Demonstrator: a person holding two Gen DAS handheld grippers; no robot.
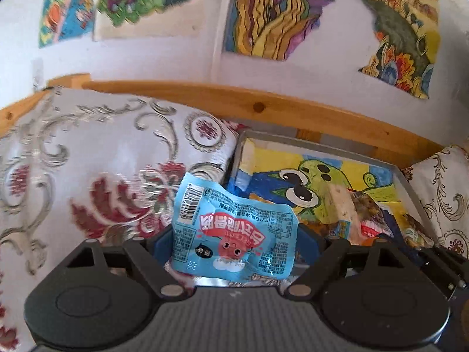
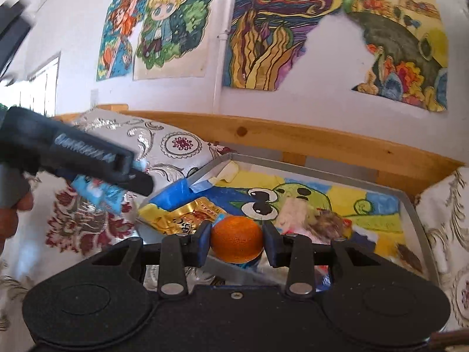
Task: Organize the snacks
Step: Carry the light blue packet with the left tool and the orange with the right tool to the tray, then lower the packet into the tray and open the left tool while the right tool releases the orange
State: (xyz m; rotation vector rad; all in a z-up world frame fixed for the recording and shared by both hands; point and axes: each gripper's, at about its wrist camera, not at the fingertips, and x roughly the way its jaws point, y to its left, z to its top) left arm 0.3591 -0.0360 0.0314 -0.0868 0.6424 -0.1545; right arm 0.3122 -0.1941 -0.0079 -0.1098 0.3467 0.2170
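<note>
1. The left gripper (image 1: 234, 240) has its fingers clamped on a light blue snack packet (image 1: 233, 234), which stands crumpled between them, barcode at its upper left and a red cartoon face on the front.
2. From the right wrist view the left gripper (image 2: 129, 176) shows at the far left, blurred, with the blue packet (image 2: 96, 193) hanging under its tip over the floral cushion (image 2: 88, 223).
3. The right gripper (image 2: 237, 242) has its fingers closed on an orange (image 2: 236, 242), one blue pad (image 2: 203, 243) pressed to each side of the fruit.
4. The orange sits above the near part of a grey-rimmed tray (image 2: 410, 205) whose floor is painted with a green big-eyed cartoon creature on yellow and blue.
5. In the tray lie a gold foil packet (image 2: 181, 214) at the near left and a heap of mixed wrappers (image 2: 316, 220) to the right of the orange; their labels are too blurred to read.
6. The tray rests between two floral cushions, with a wooden rail (image 2: 293, 135) just behind it.
7. On the white wall behind hang bright coloured drawings (image 2: 272, 35), some with torn edges.
8. A hand (image 2: 11, 217) grips the left gripper's handle at the left edge.
</note>
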